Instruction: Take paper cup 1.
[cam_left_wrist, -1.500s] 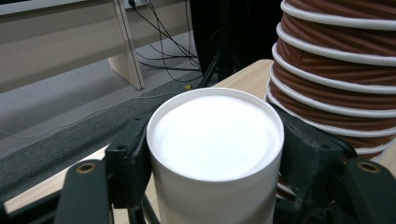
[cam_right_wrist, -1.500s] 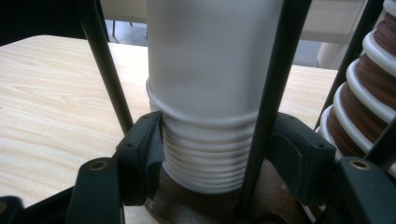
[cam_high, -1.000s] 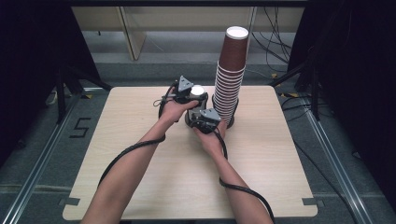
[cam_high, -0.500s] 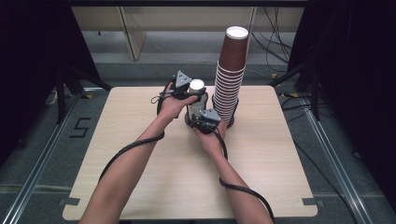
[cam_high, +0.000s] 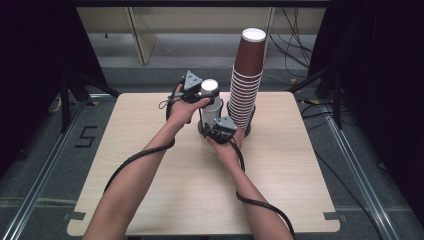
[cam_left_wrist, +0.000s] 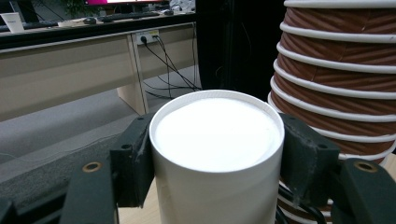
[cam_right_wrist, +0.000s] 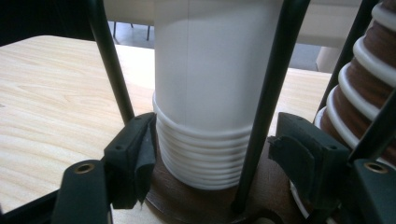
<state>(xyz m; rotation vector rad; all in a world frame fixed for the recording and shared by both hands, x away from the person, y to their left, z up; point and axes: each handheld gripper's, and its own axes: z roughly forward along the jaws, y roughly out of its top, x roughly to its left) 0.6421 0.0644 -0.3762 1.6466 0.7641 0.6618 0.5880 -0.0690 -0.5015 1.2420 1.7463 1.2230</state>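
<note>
No brand or printed label can be read on any cup; the one legible mark is a dark "5" (cam_high: 86, 136) on the grey floor, well to the left of the tall stack of brown ribbed paper cups (cam_high: 246, 82).

Just left of that brown stack, the white paper cup (cam_high: 210, 100) stands upright and inverted, its closed flat base up and its long axis vertical. It tops a short stack of white cups (cam_right_wrist: 201, 154), whose rolled rims lie bunched at the bottom on a round dark brown holder base (cam_right_wrist: 187, 198) with thin black upright rods.

The left hand-held gripper (cam_left_wrist: 217, 154) pinches the top white cup, one pad pressed against each side of the wall near its upturned base.

The right hand-held gripper (cam_right_wrist: 212, 158) sits low at the white rims with its jaws having just been opening: the left pad lies against the rims, while the right pad stands clear of them. The light wooden tabletop (cam_high: 150, 165) carries it all.
</note>
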